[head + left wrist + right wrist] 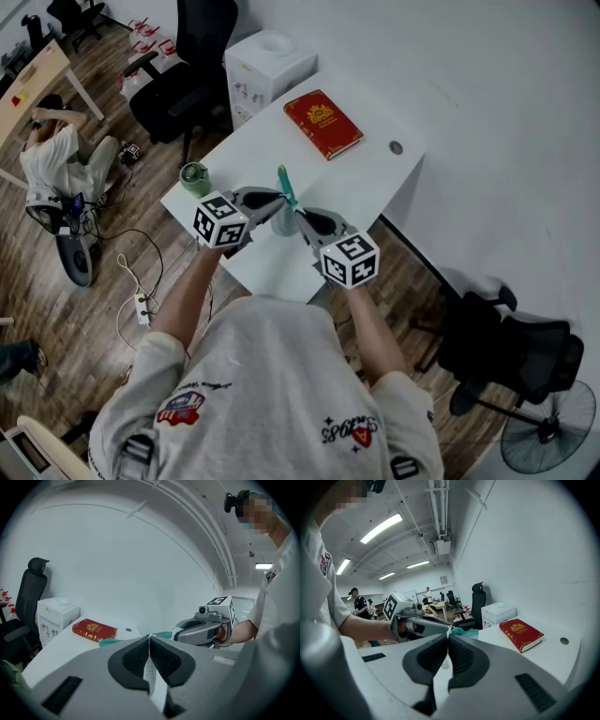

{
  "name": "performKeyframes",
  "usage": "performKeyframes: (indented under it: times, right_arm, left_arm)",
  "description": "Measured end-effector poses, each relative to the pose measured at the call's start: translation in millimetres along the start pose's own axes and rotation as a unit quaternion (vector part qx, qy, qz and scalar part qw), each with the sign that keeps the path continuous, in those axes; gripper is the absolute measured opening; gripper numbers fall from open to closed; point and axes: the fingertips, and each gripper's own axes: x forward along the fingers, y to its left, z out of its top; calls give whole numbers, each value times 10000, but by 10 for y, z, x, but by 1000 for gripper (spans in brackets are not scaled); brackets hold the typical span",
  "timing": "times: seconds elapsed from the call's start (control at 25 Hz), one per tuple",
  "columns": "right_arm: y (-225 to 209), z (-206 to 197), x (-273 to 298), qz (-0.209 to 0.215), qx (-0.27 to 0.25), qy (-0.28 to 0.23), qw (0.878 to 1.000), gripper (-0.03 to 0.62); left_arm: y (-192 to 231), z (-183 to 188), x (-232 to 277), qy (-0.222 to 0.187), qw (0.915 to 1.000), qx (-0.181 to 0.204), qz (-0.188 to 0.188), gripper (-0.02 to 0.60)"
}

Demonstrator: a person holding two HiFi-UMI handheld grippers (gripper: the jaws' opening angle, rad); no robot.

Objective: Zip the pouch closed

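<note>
Pouch (285, 186) in tight grip of left claw (149, 638) and right claw (448, 637), above table (370, 183)

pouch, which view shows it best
Head view: the pouch shows most of its teal length, seen from above. Left gripper view shows only a teal strip past its jaws; right gripper view shows just a corner.

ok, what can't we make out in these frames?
- Zip open or closed: the pouch is edge-on and tiny in the head view; in both gripper views shut jaws cover most of it.
- Pull or fabric: what the left gripper and right gripper pinch is hidden by their own jaw tips.
- Green container at the table edge: too small to name, head view.
</note>
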Motion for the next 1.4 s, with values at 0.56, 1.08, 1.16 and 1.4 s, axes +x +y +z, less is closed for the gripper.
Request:
performKeyframes:
  times: [0.56,1.08,1.16,1.4]
  right_arm:
    - [-62,39,-105,25,133,-107,9999,13]
    - [-90,-52,-152,48,175,-60,9998,14]
    - [-83,-54,-148,57,176,-70,9998,15]
    - [-99,-80,-146,73,223,-67,9997,15]
  left_arm:
    - [306,8,-150,-85,9984,-208,510,5]
    - [377,-80,-190,50,9974,-279,664,5]
    - [388,-92,-200,75,9971,-258,714,5]
    - [466,-140,-256,98,9960,-319,823,5]
